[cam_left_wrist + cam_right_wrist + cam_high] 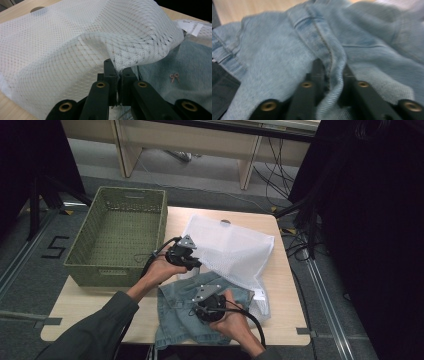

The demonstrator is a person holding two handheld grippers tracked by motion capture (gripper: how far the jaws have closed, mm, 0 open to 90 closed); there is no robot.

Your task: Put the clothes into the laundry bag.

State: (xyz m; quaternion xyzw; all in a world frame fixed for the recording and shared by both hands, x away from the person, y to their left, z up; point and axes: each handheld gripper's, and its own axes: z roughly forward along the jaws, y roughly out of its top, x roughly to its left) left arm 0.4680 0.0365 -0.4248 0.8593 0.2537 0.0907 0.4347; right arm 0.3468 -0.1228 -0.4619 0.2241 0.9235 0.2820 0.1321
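A white mesh laundry bag (230,247) lies on the right half of the wooden table, its lower part draped over a light-blue denim garment (175,317). My left gripper (196,265) is shut on the bag's near edge. In the left gripper view the mesh (75,45) rises in a fold from the closed jaws (117,68), and the denim (180,72), with a small pink bow on it, shows through the mesh at the right. My right gripper (202,312) rests on the garment. In the right gripper view a seamed fold of denim (274,55) is pinched between its jaws (330,68).
A green woven basket (100,272), with nothing in it, stands at the table's left back corner. Bare tabletop (95,307) shows in front of it. Cables and dark stands crowd the floor to the right of the table and behind it.
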